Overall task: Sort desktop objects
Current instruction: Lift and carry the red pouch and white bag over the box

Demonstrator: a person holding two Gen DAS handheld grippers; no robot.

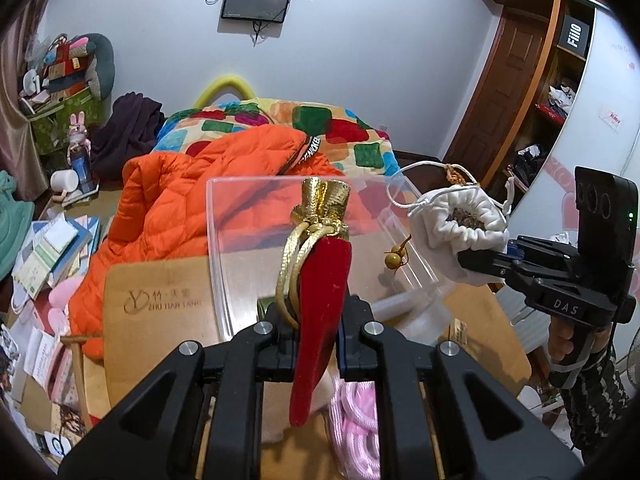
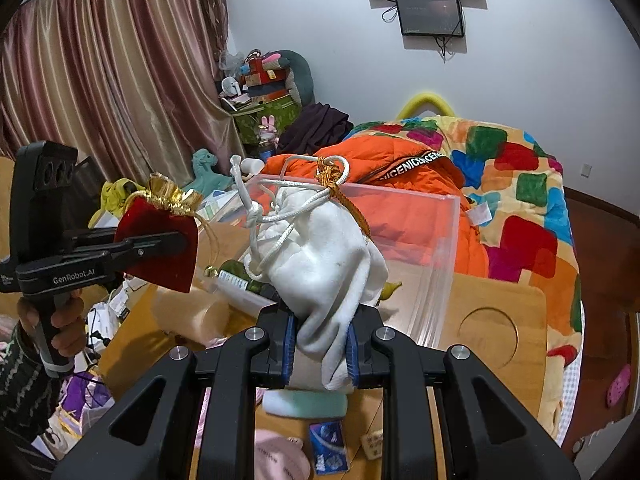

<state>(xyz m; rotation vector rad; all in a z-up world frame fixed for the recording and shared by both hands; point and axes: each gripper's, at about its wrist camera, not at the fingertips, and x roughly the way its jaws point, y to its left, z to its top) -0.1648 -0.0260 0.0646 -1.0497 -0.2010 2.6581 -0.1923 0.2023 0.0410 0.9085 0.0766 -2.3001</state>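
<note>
My left gripper (image 1: 316,320) is shut on a red velvet pouch (image 1: 324,300) with a gold top and gold cord, held up above the wooden desk. It also shows in the right wrist view (image 2: 160,244). My right gripper (image 2: 320,344) is shut on a white drawstring pouch (image 2: 324,264) with a white cord and a gold tassel. In the left wrist view the white pouch (image 1: 460,228) hangs open at the right. A clear plastic box (image 1: 304,248) stands on the desk just beyond both pouches, and it also shows in the right wrist view (image 2: 424,240).
An orange jacket (image 1: 192,200) and a patchwork quilt (image 2: 520,200) lie on the bed behind the box. Pink rope (image 1: 356,424), a blue card packet (image 2: 330,446), a green bottle (image 2: 244,276) and a small gourd charm (image 1: 394,258) lie on the wooden desk (image 1: 152,344). Books (image 1: 52,252) are piled at left.
</note>
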